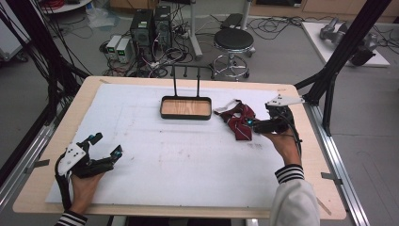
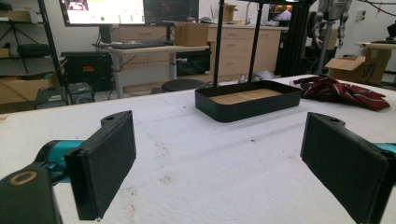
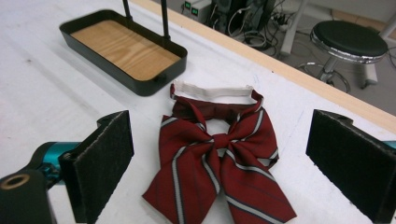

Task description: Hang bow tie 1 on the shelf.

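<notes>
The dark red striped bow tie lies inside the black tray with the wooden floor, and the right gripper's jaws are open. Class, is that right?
Not quite: in the right gripper view the dark red striped bow tie lies on the white table cover beside the black tray with the wooden floor. The right gripper is open.

Wooden table (image 1: 56,141) covered by a scuffed white sheet (image 1: 188,160). Far centre: black tray (image 1: 186,117) with wood-grain bottom and a tall black two-rod handle, nothing in it. Just right of it, not touching, a dark red striped bow tie (image 1: 239,123) with white neck strap lies flat. Floor beyond the far edge – black round stool (image 1: 233,40), two dark computer towers (image 1: 150,26), two small pale boxes with green lights (image 1: 118,48), tangled cables. Black frame strut (image 1: 343,42) far right, white board (image 1: 376,59) with grey hardware behind it. Room background – monitor (image 2: 105,10), wooden cabinets (image 2: 243,46), cardboard box (image 2: 357,67).
</notes>
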Demonstrator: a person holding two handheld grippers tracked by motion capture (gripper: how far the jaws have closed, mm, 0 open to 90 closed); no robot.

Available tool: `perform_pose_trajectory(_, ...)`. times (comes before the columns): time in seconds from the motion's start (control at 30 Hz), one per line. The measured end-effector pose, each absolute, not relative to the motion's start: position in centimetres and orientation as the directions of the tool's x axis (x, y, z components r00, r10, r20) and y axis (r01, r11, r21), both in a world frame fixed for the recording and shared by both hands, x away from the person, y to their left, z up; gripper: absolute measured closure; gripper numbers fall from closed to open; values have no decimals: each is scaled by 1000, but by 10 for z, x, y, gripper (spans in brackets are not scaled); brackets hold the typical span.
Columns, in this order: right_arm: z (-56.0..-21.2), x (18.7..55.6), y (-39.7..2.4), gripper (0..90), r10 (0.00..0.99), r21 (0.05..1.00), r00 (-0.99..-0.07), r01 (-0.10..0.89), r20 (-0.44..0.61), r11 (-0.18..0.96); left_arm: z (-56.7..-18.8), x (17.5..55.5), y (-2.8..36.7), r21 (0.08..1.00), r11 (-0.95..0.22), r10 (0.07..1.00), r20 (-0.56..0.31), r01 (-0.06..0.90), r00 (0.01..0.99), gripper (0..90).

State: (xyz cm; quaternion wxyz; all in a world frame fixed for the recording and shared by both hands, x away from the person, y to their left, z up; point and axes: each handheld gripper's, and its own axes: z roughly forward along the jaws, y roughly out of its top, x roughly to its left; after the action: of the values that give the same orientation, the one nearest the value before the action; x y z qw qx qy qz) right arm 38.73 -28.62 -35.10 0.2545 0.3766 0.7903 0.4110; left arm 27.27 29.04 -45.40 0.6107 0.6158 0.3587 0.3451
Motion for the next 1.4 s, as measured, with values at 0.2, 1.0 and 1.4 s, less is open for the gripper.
perform_pose_trajectory(0.2, -344, 408, -286, 65, 802, 801, -591, 434, -92, 412, -454, 273, 291, 1000, 9, 863, -21, 26, 505, 107)
perform_pose_trajectory(1.0, -360, 460, -257, 65, 761, 653, -636, 524, -128, 547, -454, 273, 291, 1000, 10, 862, -19, 21, 506, 108)
perform_pose_trajectory(1.4, -373, 468, -253, 66, 766, 577, -624, 574, -152, 582, -454, 273, 291, 1000, 9, 860, -19, 22, 510, 110)
